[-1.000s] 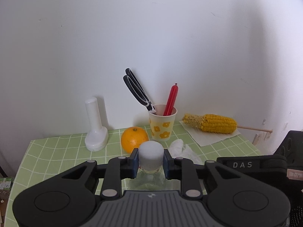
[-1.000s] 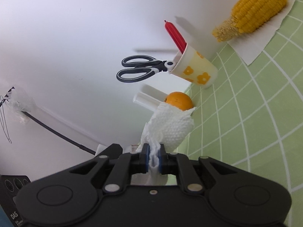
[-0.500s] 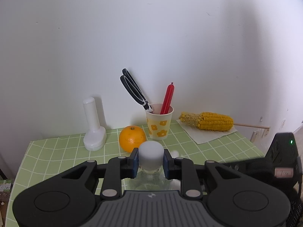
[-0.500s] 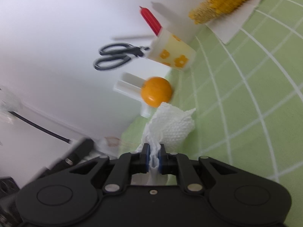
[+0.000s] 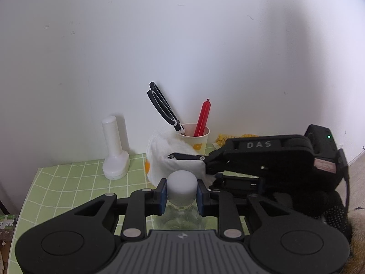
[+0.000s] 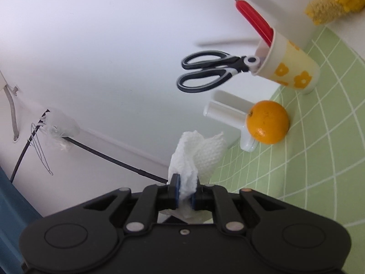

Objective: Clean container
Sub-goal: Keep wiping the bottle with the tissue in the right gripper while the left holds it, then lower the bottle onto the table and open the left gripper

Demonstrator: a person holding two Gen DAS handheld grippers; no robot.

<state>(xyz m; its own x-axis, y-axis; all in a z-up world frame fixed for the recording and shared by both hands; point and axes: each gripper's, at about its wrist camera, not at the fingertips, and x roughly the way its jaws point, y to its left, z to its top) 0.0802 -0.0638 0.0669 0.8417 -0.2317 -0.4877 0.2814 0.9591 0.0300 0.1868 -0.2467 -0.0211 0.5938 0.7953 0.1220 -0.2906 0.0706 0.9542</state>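
Note:
My left gripper [image 5: 181, 194] is shut on the white cap [image 5: 181, 188] of a clear container [image 5: 180, 219], whose body hangs below the jaws and is mostly hidden. My right gripper [image 6: 184, 194] is shut on a crumpled white paper towel [image 6: 198, 153]. In the left wrist view the right gripper [image 5: 189, 159] reaches in from the right and holds the towel [image 5: 168, 155] just behind and above the cap, close to it; I cannot tell whether they touch.
On the green checked table [image 5: 68, 182] stand a white pestle-shaped bottle [image 5: 114, 150], an orange [image 6: 267, 122], and a flowered paper cup [image 6: 287, 68] with black scissors [image 6: 209, 70] and a red stick [image 6: 255, 20]. Corn on a napkin [image 6: 330, 2] lies at the back right. A white wall is behind.
My right gripper has swung up and left with the towel, from beside the table to just behind the container's cap. The left gripper has lifted the container slightly.

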